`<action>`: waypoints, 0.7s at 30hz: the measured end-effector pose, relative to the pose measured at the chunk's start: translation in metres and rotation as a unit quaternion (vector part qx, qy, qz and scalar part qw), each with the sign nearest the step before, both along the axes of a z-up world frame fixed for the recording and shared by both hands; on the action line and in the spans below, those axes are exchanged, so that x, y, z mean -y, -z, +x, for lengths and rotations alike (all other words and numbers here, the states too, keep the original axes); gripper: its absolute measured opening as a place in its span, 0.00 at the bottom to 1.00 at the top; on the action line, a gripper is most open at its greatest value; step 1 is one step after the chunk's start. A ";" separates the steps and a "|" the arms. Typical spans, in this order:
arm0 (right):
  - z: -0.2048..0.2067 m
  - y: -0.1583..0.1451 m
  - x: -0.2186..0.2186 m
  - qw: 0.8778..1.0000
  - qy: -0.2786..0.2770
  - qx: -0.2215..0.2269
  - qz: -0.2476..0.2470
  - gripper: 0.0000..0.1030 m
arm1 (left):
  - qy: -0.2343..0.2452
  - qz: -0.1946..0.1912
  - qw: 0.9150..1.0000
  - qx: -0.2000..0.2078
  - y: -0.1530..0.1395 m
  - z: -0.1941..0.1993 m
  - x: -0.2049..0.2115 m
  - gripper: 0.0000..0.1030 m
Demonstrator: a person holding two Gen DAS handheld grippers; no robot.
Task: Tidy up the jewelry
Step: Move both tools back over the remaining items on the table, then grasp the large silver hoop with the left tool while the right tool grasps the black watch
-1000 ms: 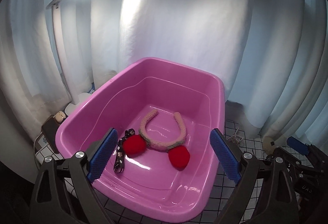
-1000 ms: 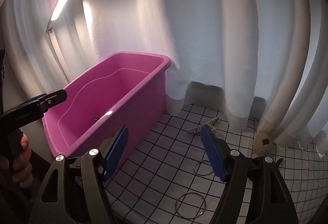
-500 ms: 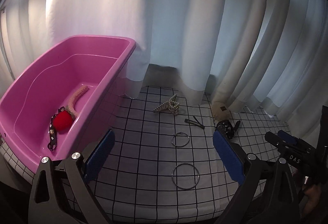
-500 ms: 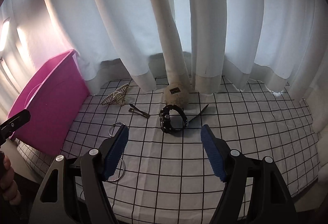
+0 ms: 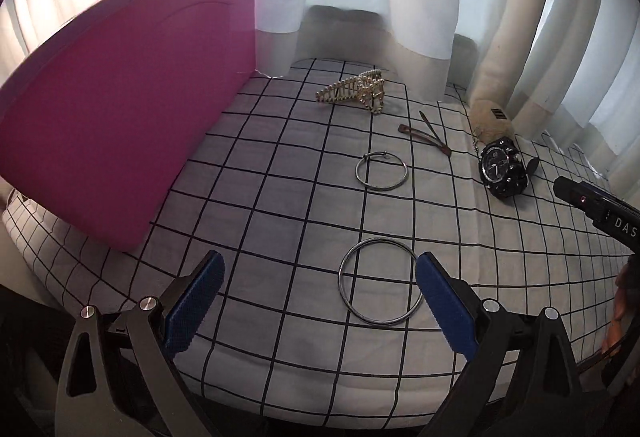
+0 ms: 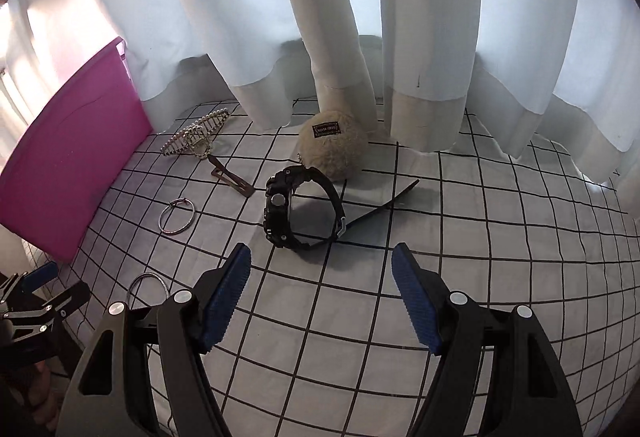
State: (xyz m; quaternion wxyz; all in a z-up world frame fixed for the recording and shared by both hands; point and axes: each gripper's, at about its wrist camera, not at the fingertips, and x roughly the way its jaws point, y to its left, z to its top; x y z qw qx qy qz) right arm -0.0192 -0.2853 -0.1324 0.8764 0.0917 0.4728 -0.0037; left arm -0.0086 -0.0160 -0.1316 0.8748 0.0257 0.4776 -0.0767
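A large silver bangle [image 5: 380, 282] lies flat on the checked cloth, just ahead of my left gripper [image 5: 320, 291], which is open and empty above the cloth. A smaller silver bangle [image 5: 381, 171] lies farther back. A black wristwatch [image 6: 298, 207] stands on its strap right in front of my right gripper [image 6: 320, 277], open with nothing between its blue pads. Behind the watch sits a beige pompom [image 6: 332, 145]. A pearl hair claw [image 5: 356, 91] and a brown hair clip [image 5: 424, 137] lie near the curtain. The pink tub [image 5: 120, 109] stands at the left.
White curtains [image 6: 360, 17] hang along the back of the table. The checked cloth [image 6: 500, 237] runs on to the right. A dark flat strip [image 6: 384, 205] lies beside the watch. In the left wrist view the right gripper's body [image 5: 596, 209] shows at the right edge.
Both grippers swung right, away from the pink tub, and came down toward the cloth. The bangles and the watch now appear much closer. Both jaws kept the same width.
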 end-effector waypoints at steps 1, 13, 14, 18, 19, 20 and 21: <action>0.005 0.004 0.002 1.000 -0.009 0.000 0.002 0.68 | -0.007 0.002 1.000 -0.001 0.005 0.001 0.002 0.92; 0.037 0.027 -0.001 0.994 -0.107 -0.007 0.004 0.68 | -0.076 0.014 0.997 -0.026 0.044 -0.001 0.024 0.92; 0.038 0.027 -0.002 0.993 -0.114 -0.007 0.004 0.68 | -0.079 0.016 0.996 -0.027 0.045 -0.001 0.026 0.92; 0.043 0.028 -0.007 0.991 -0.137 -0.004 -0.002 0.68 | -0.090 0.014 0.995 -0.030 0.050 -0.003 0.033 0.92; 0.045 0.029 -0.008 0.990 -0.142 -0.005 -0.005 0.68 | -0.092 0.013 0.995 -0.031 0.051 -0.004 0.035 0.92; 0.047 0.029 -0.009 0.989 -0.147 -0.005 -0.007 0.68 | -0.095 0.014 0.995 -0.030 0.052 -0.004 0.038 0.92; 0.049 0.030 -0.010 0.988 -0.152 -0.005 -0.009 0.68 | -0.097 0.015 0.995 -0.028 0.052 -0.004 0.040 0.92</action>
